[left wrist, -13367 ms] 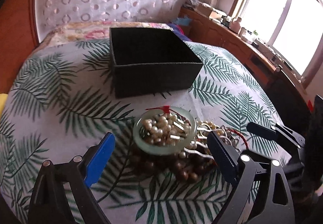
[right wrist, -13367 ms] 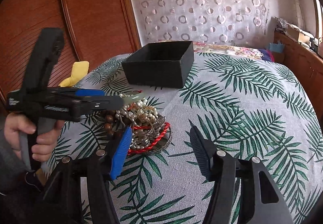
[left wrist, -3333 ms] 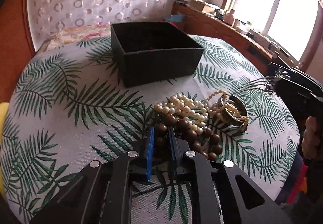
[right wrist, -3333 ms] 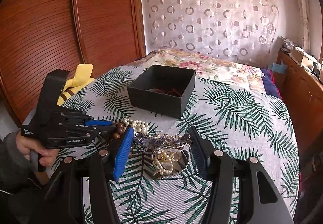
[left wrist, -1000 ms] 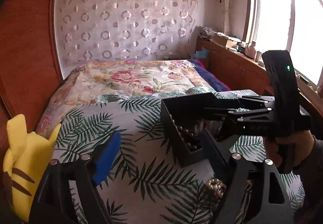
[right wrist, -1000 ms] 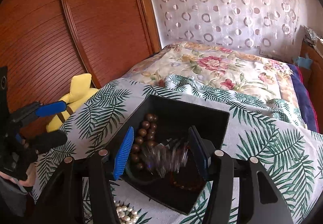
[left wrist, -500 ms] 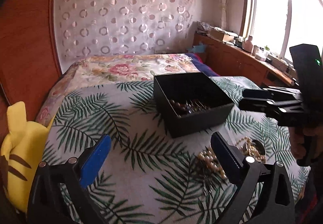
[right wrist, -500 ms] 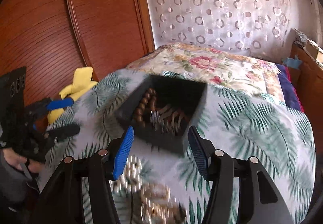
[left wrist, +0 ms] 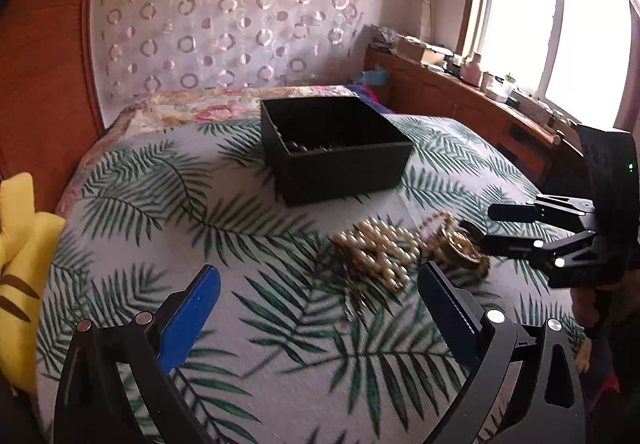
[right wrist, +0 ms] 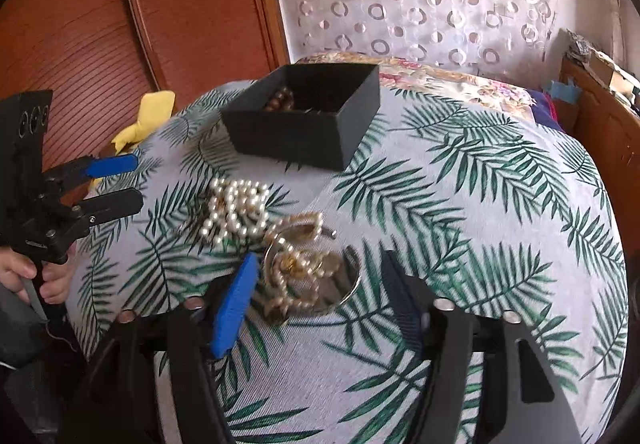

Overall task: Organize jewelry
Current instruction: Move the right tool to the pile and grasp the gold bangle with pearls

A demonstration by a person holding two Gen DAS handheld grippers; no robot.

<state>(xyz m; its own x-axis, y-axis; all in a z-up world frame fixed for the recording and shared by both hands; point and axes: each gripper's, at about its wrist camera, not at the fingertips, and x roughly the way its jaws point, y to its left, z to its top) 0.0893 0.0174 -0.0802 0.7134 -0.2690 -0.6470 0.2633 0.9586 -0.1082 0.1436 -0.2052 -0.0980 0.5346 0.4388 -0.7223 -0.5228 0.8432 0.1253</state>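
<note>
Roughly halfway, I'd say: the black box [right wrist: 304, 124] at 12 o'clock on the leaf-print tabletop [right wrist: 480, 180] already has brown beads [right wrist: 280, 100] plus something blurry inside. The pearl strand [right wrist: 236, 214] and the ring-shaped piece tangled with a chain [right wrist: 308, 272] are still out, about 6 o'clock of the box. The left tool [left wrist: 320, 304] is wide open and empty at 7 o'clock of the pearls, and the right tool [right wrist: 316, 292] is opening with the tangled piece between its jaws, nothing gripped.
</note>
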